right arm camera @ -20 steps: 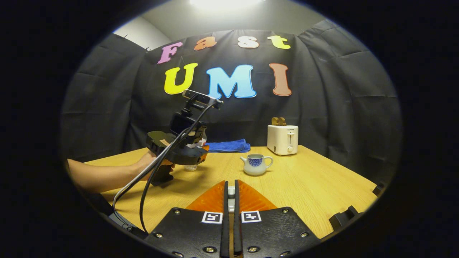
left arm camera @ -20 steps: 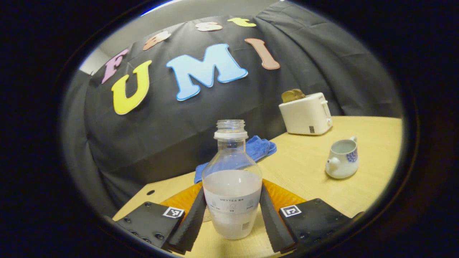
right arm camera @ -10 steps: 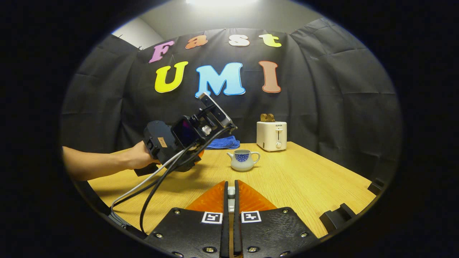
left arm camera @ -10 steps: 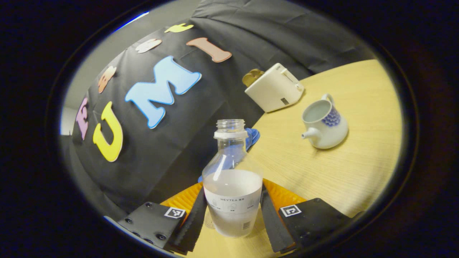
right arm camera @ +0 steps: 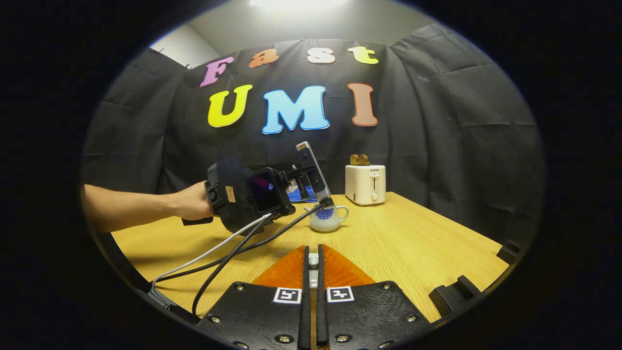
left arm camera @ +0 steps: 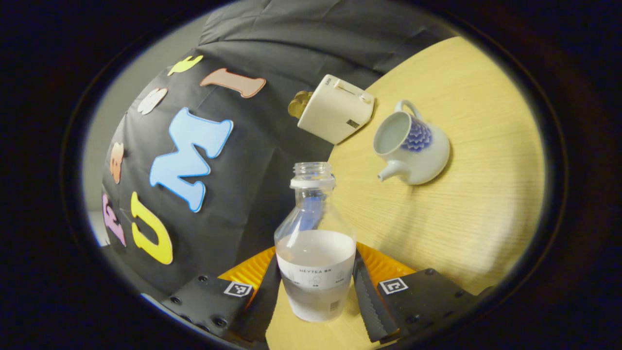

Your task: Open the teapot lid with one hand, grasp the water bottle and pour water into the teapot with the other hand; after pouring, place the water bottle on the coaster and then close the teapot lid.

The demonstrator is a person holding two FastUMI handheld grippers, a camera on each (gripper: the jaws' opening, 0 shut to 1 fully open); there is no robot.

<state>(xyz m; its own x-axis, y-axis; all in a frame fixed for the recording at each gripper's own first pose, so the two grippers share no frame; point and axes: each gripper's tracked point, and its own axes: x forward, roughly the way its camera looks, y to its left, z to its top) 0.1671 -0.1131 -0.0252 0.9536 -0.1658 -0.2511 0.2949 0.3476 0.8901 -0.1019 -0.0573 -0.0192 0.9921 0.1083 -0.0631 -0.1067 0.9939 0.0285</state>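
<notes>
My left gripper [left arm camera: 315, 296] is shut on a clear water bottle [left arm camera: 315, 243] with no cap and about half full, held tilted above the table. The white teapot [left arm camera: 412, 146] with a blue pattern stands open to the upper right of the bottle's mouth, spout toward the bottle. In the right gripper view a hand [right arm camera: 192, 206] holds the left gripper's housing [right arm camera: 248, 197] just left of the teapot [right arm camera: 326, 219]. My right gripper [right arm camera: 312, 291] is low over the near table, shut on a small pale piece, the teapot lid [right arm camera: 313, 262], mostly hidden between the fingers.
A white toaster [right arm camera: 365, 183] with bread in it stands behind the teapot by the cloth wall. A blue cloth [right arm camera: 294, 195] lies at the back. Cables [right arm camera: 228, 243] hang from the left gripper toward the near left table edge. The wooden table [right arm camera: 418, 243] extends to the right.
The left gripper has lifted the bottle, rolled it over and carried it toward the teapot, which now looks closer and larger. The right gripper has barely moved.
</notes>
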